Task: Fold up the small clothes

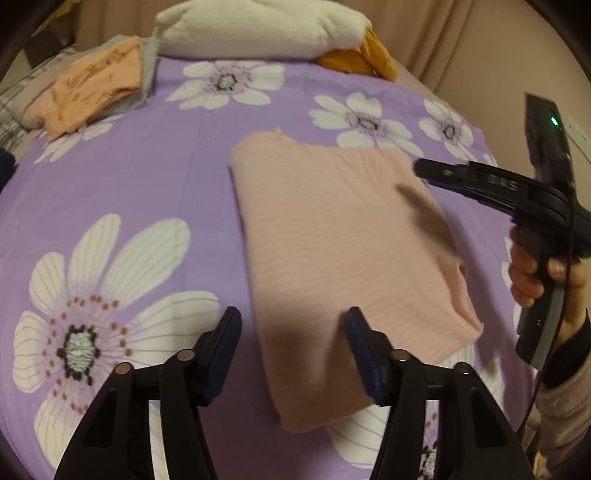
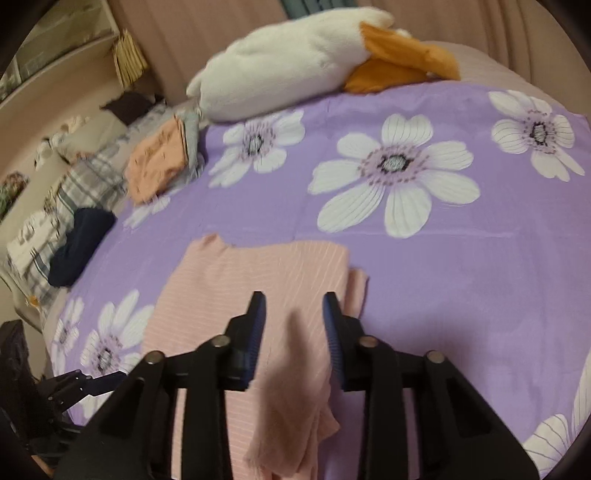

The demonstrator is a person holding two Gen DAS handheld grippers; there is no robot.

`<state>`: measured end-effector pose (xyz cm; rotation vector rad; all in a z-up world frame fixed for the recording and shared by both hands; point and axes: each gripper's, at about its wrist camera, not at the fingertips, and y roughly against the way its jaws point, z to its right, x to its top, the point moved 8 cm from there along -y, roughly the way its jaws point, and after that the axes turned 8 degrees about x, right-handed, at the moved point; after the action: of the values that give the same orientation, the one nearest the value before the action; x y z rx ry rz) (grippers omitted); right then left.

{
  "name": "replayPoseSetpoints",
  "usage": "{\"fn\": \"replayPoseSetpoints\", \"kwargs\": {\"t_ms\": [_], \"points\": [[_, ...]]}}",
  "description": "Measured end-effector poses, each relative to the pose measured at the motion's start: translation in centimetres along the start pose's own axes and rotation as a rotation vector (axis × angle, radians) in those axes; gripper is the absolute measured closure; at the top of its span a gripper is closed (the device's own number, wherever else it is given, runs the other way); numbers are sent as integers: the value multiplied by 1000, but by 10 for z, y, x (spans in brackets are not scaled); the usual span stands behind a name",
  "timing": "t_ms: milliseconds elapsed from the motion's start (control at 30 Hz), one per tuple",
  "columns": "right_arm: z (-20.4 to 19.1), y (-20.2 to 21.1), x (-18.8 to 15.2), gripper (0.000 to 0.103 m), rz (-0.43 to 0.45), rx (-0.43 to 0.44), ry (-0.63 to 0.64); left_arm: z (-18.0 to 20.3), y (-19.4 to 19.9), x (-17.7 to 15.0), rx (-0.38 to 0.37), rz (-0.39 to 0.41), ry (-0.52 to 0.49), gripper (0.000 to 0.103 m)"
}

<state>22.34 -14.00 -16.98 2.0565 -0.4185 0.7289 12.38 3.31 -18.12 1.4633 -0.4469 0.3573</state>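
Observation:
A pink ribbed garment lies folded flat on the purple flowered bedspread. My left gripper is open and empty, hovering over the garment's near left edge. My right gripper is open and empty above the garment, near its right edge, where a loose fold sticks out. The right gripper also shows in the left wrist view, held in a hand over the garment's far right corner. The left gripper shows at the lower left in the right wrist view.
A folded orange garment on a grey one lies at the far left of the bed. A white and orange plush toy lies along the far edge. A dark blue cloth and plaid bedding lie at the left.

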Motion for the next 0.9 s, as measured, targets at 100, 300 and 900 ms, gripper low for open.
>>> {"fn": "replayPoseSetpoints", "kwargs": {"t_ms": [100, 300, 900], "points": [[10, -19, -10, 82, -76, -59, 3, 5, -12, -4, 8, -27, -10, 54], [25, -22, -20, 78, -108, -86, -37, 6, -12, -2, 9, -28, -1, 54], [-21, 10, -89, 80, -179, 23, 119, 1, -45, 51, 33, 12, 20, 54]]}}
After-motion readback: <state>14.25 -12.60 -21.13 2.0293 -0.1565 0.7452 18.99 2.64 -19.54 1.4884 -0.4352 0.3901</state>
